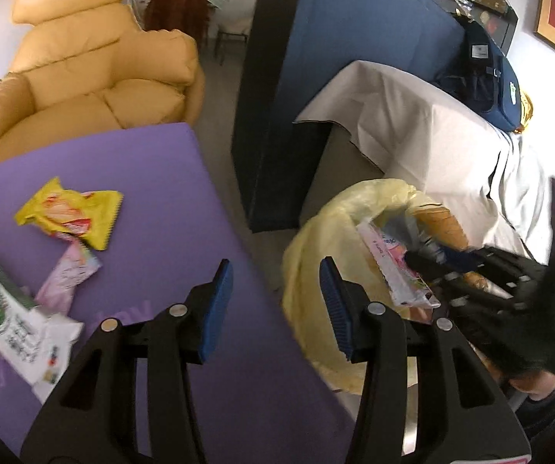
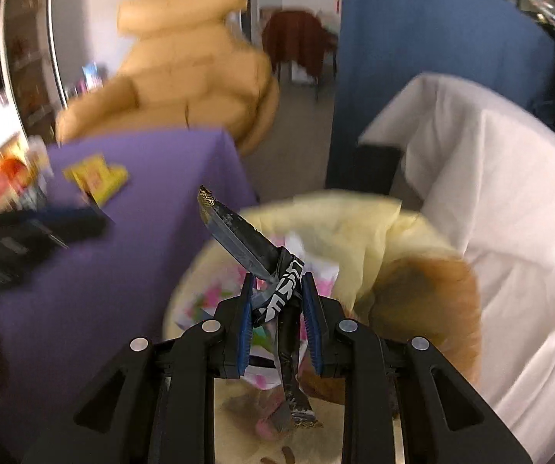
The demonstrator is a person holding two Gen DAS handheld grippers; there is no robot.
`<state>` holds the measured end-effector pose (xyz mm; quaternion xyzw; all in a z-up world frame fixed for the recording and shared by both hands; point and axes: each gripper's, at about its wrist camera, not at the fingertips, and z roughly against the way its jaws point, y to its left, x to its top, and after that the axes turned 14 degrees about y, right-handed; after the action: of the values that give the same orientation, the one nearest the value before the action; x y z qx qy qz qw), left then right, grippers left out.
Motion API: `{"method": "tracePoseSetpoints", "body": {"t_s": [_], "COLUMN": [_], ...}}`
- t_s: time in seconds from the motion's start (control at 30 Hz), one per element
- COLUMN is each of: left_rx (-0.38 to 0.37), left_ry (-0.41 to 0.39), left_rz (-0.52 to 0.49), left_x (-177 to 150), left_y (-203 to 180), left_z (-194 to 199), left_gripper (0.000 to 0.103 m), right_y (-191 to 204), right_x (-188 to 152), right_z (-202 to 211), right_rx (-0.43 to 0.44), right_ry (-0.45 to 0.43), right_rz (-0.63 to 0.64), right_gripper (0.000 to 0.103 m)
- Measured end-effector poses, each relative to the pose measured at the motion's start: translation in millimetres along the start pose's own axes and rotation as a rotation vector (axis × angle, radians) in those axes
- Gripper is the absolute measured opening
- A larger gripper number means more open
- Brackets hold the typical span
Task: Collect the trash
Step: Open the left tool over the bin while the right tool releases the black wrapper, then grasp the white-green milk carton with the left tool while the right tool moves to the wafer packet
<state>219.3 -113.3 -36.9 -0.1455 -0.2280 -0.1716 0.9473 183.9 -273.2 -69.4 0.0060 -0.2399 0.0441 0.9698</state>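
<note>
My left gripper [image 1: 277, 294] stands open over the purple table's right edge [image 1: 184, 201], with nothing between its blue pads. On the table lie a yellow wrapper [image 1: 72, 212], a pink wrapper [image 1: 70, 274] and a white-and-green packet [image 1: 2, 317]. A yellow trash bag [image 1: 339, 228] gapes beside the table, with a pink-and-white packet [image 1: 393, 270] inside. My right gripper [image 2: 277, 286] is shut on a crumpled black-and-silver wrapper [image 2: 246, 243] above the bag's mouth [image 2: 354, 216]. In the left wrist view the right gripper [image 1: 432, 259] reaches into the bag from the right.
A tan armchair [image 1: 95, 77] stands behind the table. A tall blue partition [image 1: 339, 58] rises past the bag. Furniture draped in white cloth [image 1: 432, 127] sits to the right with a dark blue backpack [image 1: 486, 77] on it. Grey floor [image 1: 219, 116] shows between them.
</note>
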Motion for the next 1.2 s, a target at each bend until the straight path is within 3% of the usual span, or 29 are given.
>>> {"method": "tracePoseSetpoints", "body": {"t_s": [0.2,0.3,0.47,0.53,0.6,0.77,0.83,1.0,1.2], "left_rx": [-0.015,-0.021,-0.042,-0.036,-0.018,0.028,0.045,0.053,0.001], "left_ry": [-0.001,0.004,0.009,-0.004,-0.015,-0.049,-0.063,-0.099,-0.088], "left_rz": [0.025,0.032,0.06,0.072,0.083,0.149,0.202,0.368,0.517], "left_x": [-8,-13,-23,-30,-37,-55,-64,-86,-96], "left_y": [13,18,32,40,50,86,107,162,204], "left_z": [9,12,18,25,31,51,59,77,75], "left_gripper": [0.044,0.044,0.047,0.048,0.048,0.049,0.049,0.049,0.05], "right_y": [-14,-25,-42,-44,-44,-46,-41,-8,55], "right_x": [-12,-14,-15,-14,-16,-15,-11,-3,2], "right_z": [-33,-29,-12,-7,2,24,32,38,31], "right_rx": [-0.067,-0.023,0.105,0.101,0.082,0.059,0.038,0.056,0.116], "right_ry": [0.136,0.148,0.133,0.122,0.093,-0.039,-0.071,-0.051,-0.048], "right_rz": [-0.036,-0.086,-0.168,-0.18,-0.179,-0.173,-0.152,-0.054,0.053], "right_gripper": [0.023,0.023,0.024,0.025,0.036,0.048,0.048,0.048,0.048]}}
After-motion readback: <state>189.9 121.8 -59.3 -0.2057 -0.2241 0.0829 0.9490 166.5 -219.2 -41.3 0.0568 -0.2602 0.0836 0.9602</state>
